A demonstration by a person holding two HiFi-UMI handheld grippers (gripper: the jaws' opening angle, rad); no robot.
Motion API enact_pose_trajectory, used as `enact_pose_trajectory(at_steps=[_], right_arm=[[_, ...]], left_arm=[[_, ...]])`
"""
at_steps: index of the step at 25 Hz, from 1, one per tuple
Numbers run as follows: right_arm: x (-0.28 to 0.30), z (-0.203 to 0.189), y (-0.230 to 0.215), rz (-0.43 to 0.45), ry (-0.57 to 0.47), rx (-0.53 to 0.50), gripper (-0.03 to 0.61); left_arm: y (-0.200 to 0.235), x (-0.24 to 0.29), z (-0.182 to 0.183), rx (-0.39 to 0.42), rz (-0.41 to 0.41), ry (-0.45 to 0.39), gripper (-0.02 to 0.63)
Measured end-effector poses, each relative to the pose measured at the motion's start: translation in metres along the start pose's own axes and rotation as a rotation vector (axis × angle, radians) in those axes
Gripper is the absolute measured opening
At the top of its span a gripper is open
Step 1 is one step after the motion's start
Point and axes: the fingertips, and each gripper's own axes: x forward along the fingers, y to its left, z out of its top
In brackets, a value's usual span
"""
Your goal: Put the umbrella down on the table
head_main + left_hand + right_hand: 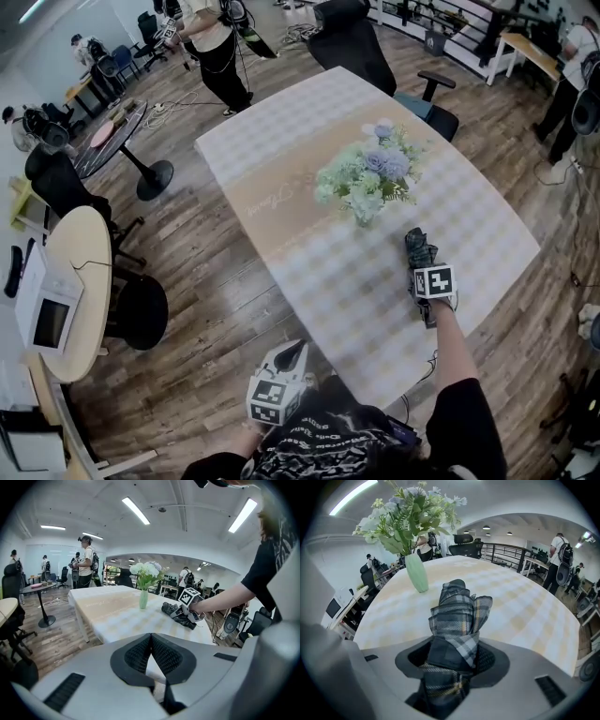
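Head view: stretching the right forearm (pixel 450 347), bare below a black sleeve, out over the near right part of the tabletop (pixel 281 159) and tipping the right gripper (pixel 421 262) steeply downward, near the vase (pixel 364 220) of pale blue and white flowers (pixel 370 173) but apart from it. Clamping the jaws of that gripper around the umbrella (pixel 457 616), a folded, soft bundle of grey plaid fabric crossed by thin yellow lines, its pleats bunching between the pads and fanning out beyond them. Holding the umbrella low over the pale checked cloth (pixel 520 606), far end pointing toward the vase; in the left gripper view, lying close along the cloth, though contact not being clear enough to call. Hanging the left gripper (pixel 296 351) back near the body, off the near edge of the tabletop and above the wood-plank floor (pixel 206 309), pointing gently downward. Pressing its ribbed black pads together at the tips, gripping nothing, letting only a narrow wedge of cloth show through below them. Contrasting smooth grey gripper shells and a crisp black-and-white marker cube (pixel 434 281) with the limp fabric, the slim, glossy, pale green vase and the feathery leaves of the flowers.
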Motion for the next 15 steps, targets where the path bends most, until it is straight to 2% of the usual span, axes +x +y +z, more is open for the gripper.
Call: enact_pose_trajectory(at_steps=[4, 10, 15], right_arm=[[0.002, -0.002, 0.002, 0.025, 0.002, 0.015, 0.23], [0.003, -0.002, 0.001, 0.0, -0.005, 0.016, 0.252], [-0.011, 0.002, 0.01, 0.011, -0.081, 0.058, 0.409]], left_arm=[[0.004, -0.006, -0.006, -0.016, 0.008, -0.001, 0.018], [-0.001, -0.011, -0.008, -0.012, -0.012, -0.008, 0.019], [0.0, -0.017, -0.01, -0.026, -0.023, -0.02, 0.02]])
